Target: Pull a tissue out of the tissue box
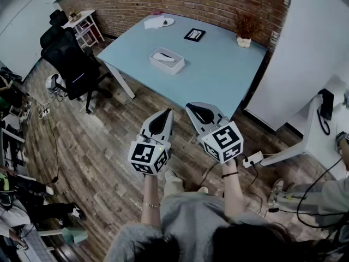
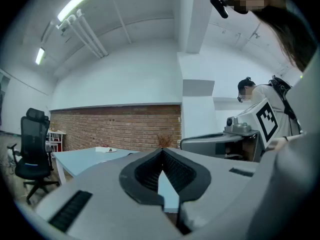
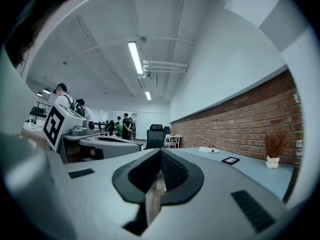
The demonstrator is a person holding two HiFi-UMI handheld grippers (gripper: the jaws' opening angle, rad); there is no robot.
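A white open-top tissue box [image 1: 166, 60] with a tissue poking up stands near the middle of the light blue table [image 1: 218, 70]. Both grippers are held level above the wooden floor, side by side, short of the table's near edge and well apart from the box. My left gripper [image 1: 168, 113] has its jaws closed together with nothing between them, as the left gripper view [image 2: 161, 155] shows. My right gripper [image 1: 191, 108] is likewise shut and empty [image 3: 160, 155]. The gripper bodies hide the box in both gripper views.
A black office chair [image 1: 71, 59] stands left of the table. On the table's far side sit a small potted plant [image 1: 245, 34], a black flat frame [image 1: 194, 34] and white papers [image 1: 158, 22]. A brick wall runs behind. A power strip [image 1: 253, 158] lies on the floor at right.
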